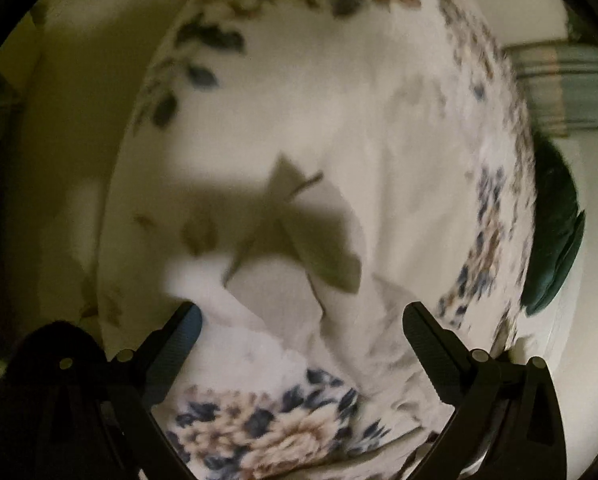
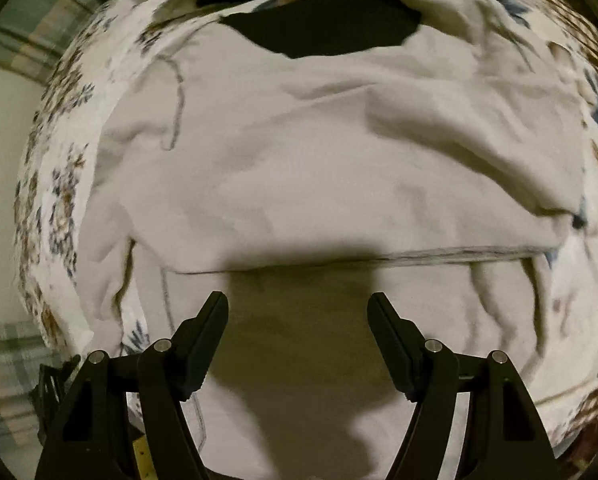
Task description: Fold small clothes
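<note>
A small white garment [image 2: 299, 168] lies spread and wrinkled on a white cloth with blue and brown flowers [image 2: 55, 200]. One folded edge with a dark seam runs across it just ahead of my right gripper [image 2: 297, 304], which is open and empty above the garment. In the left wrist view a bunched white part of the garment [image 1: 283, 320] lies between the fingers of my left gripper [image 1: 301, 316], which is open and holds nothing. The flowered cloth [image 1: 339, 100] fills that view.
A dark green item [image 1: 555, 236] lies at the right edge of the flowered cloth. A plaid fabric [image 1: 567, 88] shows beyond it, and also at the left of the right wrist view [image 2: 7, 384]. A black shape [image 2: 323, 28] lies at the garment's far side.
</note>
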The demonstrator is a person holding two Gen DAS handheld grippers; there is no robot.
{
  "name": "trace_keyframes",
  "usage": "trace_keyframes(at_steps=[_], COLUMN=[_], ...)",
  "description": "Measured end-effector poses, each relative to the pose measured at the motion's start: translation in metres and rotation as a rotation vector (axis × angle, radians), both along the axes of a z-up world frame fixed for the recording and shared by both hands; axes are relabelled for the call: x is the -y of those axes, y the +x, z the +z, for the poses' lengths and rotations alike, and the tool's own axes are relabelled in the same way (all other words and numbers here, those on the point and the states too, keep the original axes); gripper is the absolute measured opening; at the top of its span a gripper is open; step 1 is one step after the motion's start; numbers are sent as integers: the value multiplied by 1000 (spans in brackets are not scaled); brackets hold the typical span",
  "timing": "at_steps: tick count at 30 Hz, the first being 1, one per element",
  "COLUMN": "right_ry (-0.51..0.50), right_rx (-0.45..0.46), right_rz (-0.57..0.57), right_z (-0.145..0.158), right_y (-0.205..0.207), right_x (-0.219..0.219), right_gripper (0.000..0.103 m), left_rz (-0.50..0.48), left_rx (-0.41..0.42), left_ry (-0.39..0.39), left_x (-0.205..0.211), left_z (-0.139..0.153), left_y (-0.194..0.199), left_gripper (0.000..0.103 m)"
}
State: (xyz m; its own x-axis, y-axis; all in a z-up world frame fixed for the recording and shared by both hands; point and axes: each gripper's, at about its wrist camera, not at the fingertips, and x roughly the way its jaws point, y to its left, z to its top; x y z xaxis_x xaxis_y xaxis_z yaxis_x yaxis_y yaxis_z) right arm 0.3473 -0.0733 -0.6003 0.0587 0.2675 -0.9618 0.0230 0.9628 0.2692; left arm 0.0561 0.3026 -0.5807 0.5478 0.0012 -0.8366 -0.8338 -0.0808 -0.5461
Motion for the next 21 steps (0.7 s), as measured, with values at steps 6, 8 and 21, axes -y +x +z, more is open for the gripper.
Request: trace_keyframes(at_steps=[6,8,21], right_ry=[5,0,-48], right_rx=[17,22,26], right_rz=[60,79,154], right_z=[11,14,9], right_y=[3,4,-7], right_x=[0,-1,-16], right_gripper=[74,74,74], left_rz=[50,24,34], left_rx=[-48,-124,-126], left_ry=[75,110,140], left_x=[5,4,11], left_z=[0,1,18], left_y=[-16,-13,-59], left_gripper=[58,24,1])
